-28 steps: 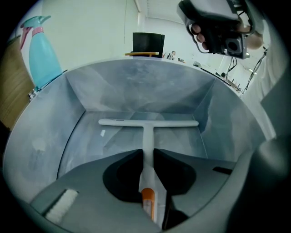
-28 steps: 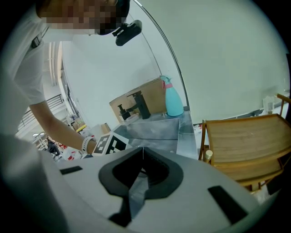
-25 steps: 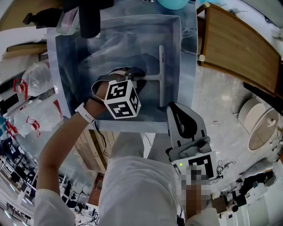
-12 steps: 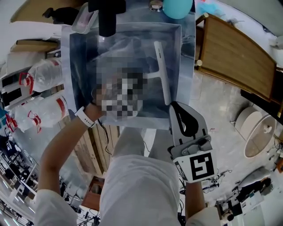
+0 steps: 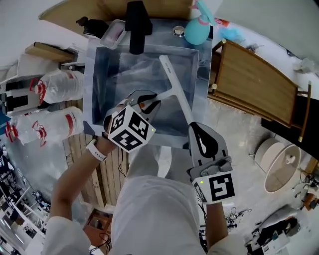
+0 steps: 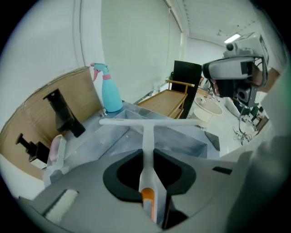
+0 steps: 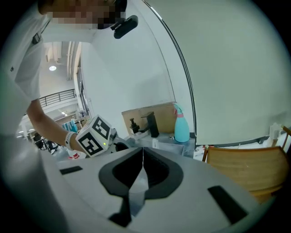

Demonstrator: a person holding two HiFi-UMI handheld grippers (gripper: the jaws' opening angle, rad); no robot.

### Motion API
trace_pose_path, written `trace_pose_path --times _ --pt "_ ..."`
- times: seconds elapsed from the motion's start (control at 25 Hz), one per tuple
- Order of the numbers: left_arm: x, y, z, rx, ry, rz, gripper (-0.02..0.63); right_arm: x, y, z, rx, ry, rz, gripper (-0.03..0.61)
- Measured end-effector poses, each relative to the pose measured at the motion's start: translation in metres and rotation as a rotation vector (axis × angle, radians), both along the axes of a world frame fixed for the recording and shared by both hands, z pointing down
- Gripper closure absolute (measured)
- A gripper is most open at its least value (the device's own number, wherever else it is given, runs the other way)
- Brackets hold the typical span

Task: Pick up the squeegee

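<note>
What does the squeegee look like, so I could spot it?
Find the grey metal sink in the middle. Above it, the left gripper holds the squeegee by its handle. It is the only white T-shaped thing, unlike the black faucet and turquoise spray bottle behind.

Place: we take it for a lab hall with a mock washing station.
Signs: we see a steel sink (image 5: 91, 74) backed by bare cardboard (image 5: 70, 12), and cables (image 6: 243, 129) strewn on the floor.
</note>
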State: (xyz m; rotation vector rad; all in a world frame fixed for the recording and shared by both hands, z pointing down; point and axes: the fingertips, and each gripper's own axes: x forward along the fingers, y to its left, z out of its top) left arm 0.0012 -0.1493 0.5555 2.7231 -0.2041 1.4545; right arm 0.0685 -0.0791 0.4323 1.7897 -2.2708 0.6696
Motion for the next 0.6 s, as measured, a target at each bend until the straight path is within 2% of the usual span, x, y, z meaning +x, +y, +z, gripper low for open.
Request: trace_pose_path --times 0.28,0.6 --pt "-0.019 0.007 -0.050 -0.001 0.085 -0.252 0.545 0.005 -0.001 -0.042 0.062 0.043 -0.022 0.572" --pt "-0.057 0.008 -0.106 0.068 0.132 -0.475 0.545 -0.001 0.002 -0.072 0.102 0.074 -0.041 0.572"
